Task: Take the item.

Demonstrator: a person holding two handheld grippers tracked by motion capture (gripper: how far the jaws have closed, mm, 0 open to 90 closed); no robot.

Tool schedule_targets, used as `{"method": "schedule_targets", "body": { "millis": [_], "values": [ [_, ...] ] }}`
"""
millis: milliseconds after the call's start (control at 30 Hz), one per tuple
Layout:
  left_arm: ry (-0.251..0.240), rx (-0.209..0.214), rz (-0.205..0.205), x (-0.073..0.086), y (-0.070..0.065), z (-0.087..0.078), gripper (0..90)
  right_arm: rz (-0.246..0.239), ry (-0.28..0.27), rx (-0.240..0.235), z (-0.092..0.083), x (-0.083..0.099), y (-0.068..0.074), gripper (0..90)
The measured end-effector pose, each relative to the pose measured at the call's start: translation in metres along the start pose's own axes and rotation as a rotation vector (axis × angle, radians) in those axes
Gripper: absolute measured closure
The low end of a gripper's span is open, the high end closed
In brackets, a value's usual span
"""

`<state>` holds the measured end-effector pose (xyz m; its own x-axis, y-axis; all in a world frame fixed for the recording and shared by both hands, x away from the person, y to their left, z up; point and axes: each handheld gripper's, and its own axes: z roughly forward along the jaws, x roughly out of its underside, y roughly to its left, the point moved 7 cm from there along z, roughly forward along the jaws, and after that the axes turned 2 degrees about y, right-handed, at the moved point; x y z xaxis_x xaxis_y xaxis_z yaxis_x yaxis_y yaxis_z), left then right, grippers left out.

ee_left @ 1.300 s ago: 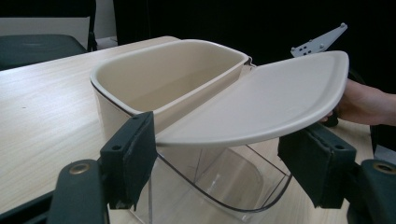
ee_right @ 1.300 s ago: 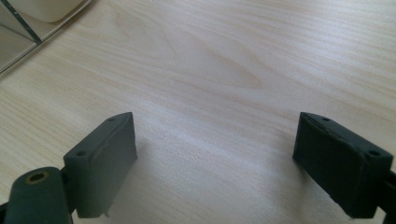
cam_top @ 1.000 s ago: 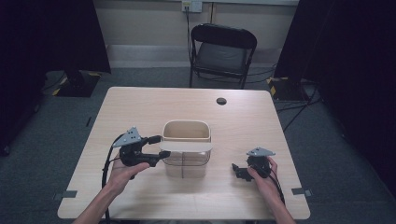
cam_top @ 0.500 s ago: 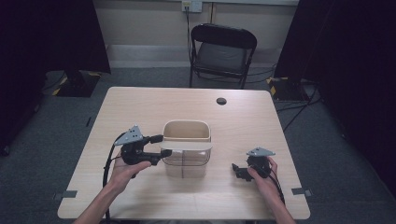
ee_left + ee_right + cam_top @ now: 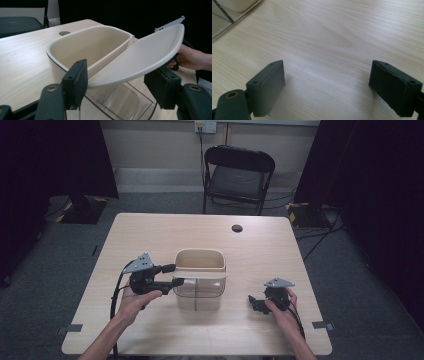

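Note:
A container stands mid-table, with a clear lower body and a beige inner bin. Its beige flap lid lies tilted over the near half of the opening. My left gripper is at the container's left side, open. In the left gripper view its jaws stand wide on either side of the lid's near edge, apart from it, and the left gripper holds nothing. My right gripper rests low to the right of the container, open. The right gripper has bare wood between its jaws.
The light wooden table has a dark round cable hole near its far edge. A black folding chair stands behind the table. A corner of the container shows at the top left of the right gripper view.

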<state>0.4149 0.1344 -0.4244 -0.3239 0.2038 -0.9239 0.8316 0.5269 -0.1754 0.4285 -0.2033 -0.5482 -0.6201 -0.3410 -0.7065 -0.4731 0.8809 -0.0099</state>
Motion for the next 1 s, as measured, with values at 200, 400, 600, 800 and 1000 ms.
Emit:
{"method": "schedule_targets", "body": {
  "millis": [200,400,600,800,1000],
  "values": [
    [0.012,0.020,-0.007,-0.0042,-0.0020,0.0044,35.8,0.000,0.000,0.000,0.0000,0.0000,0.0000,12.5],
    [0.013,0.023,-0.002,-0.0040,-0.0010,0.0056,38.7,0.000,0.000,-0.001,0.0000,0.0000,0.0000,12.5],
    [0.011,0.019,0.000,-0.0043,0.0009,0.0050,41.3,0.000,0.000,0.000,0.0000,0.0000,0.0000,12.6],
    [0.006,0.022,-0.015,-0.0057,0.0019,0.0048,42.0,0.000,0.000,0.000,-0.0001,0.0000,0.0000,12.6],
    [0.009,0.027,-0.016,-0.0103,0.0014,0.0045,42.8,0.000,0.000,-0.001,-0.0001,0.0000,0.0001,12.5]
  ]
}}
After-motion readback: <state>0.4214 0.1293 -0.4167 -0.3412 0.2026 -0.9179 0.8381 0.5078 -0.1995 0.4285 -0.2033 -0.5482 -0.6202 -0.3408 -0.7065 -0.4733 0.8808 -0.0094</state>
